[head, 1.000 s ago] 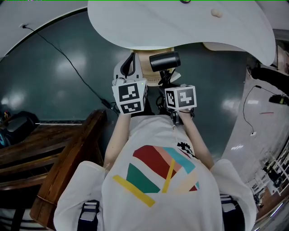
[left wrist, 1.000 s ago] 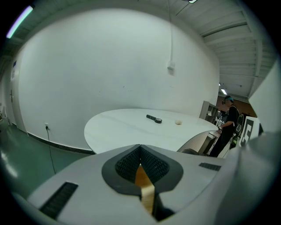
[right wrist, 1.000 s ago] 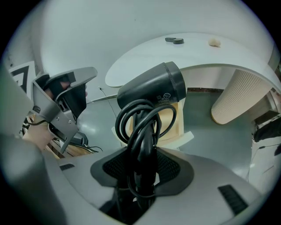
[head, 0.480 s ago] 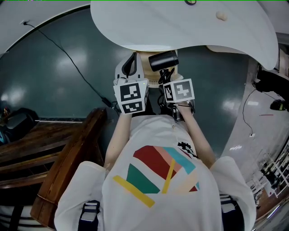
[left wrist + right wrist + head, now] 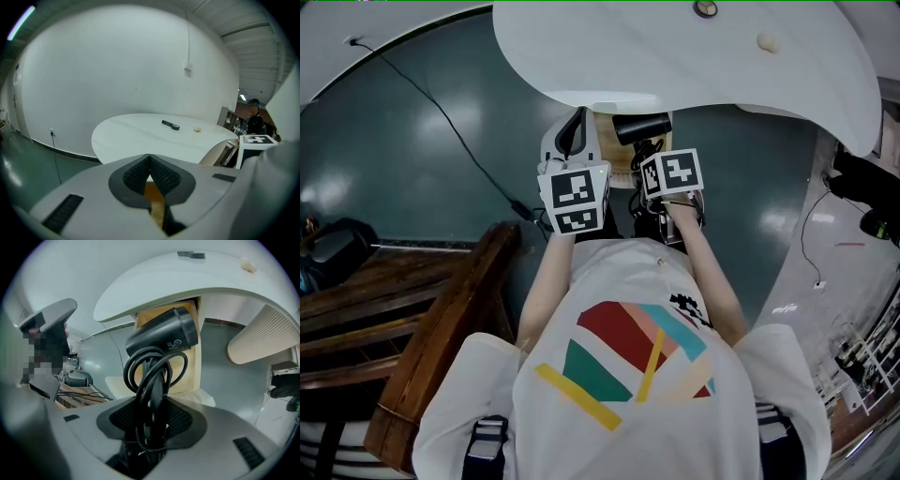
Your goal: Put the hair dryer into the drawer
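Note:
My right gripper [image 5: 151, 420] is shut on the handle of a black hair dryer [image 5: 161, 337], its coiled cord looped round the handle. The dryer's barrel points right, just in front of the open wooden drawer [image 5: 187, 376] under the white table [image 5: 187, 282]. In the head view the hair dryer [image 5: 640, 127] hangs over the drawer [image 5: 617, 164], held by the right gripper [image 5: 661, 192]. The left gripper [image 5: 574, 141] is beside it to the left, and in its own view the left gripper [image 5: 150, 176] is shut with nothing between its pads.
A small dark object [image 5: 170, 124] and a pale round one [image 5: 197, 128] lie on the white tabletop [image 5: 694, 56]. Dark wooden furniture [image 5: 403, 319] stands at the left. A black cable [image 5: 441, 117] runs across the green floor. A ribbed beige panel [image 5: 262, 333] lies right of the drawer.
The right gripper has carried the hair dryer a little forward and up, closer under the table edge over the drawer. The left gripper has barely moved.

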`<state>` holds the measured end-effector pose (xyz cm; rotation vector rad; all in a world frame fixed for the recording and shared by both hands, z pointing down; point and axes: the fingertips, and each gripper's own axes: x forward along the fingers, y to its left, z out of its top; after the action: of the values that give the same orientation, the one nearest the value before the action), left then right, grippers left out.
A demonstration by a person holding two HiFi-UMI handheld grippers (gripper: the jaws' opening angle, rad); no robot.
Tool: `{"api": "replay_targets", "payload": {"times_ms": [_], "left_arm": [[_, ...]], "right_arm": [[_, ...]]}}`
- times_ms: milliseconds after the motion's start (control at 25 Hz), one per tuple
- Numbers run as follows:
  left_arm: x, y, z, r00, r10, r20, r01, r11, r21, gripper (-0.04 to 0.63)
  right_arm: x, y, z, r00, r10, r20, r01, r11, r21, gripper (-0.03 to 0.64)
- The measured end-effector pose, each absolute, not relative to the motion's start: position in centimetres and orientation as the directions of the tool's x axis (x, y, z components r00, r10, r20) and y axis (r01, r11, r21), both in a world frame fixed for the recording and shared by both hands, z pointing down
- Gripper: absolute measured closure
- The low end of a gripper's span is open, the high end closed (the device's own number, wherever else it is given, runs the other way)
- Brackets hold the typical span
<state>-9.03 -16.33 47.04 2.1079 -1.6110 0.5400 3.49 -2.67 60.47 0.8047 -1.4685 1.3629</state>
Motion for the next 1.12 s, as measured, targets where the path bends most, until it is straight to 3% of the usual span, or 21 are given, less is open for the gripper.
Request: {"api": "replay_targets", "payload": {"times_ms": [680, 1120], "left_arm": [[-9.1, -19.1, 47.1, 0.228, -0.804, 0.550, -0.973, -0.213, 0.091, 0.580], [-9.6, -19.6, 47.6, 0.216, -0.797, 0.564, -0.975, -0.206, 0.082, 0.580]], "right_arm": [[3.3, -6.3, 61.9, -0.324, 0.204, 0.924, -0.912, 0.192, -0.362, 0.426], [2.9, -10.3, 62.6, -0.295, 0.056, 0.954, -0.916, 0.268, -0.299, 0.426]]}}
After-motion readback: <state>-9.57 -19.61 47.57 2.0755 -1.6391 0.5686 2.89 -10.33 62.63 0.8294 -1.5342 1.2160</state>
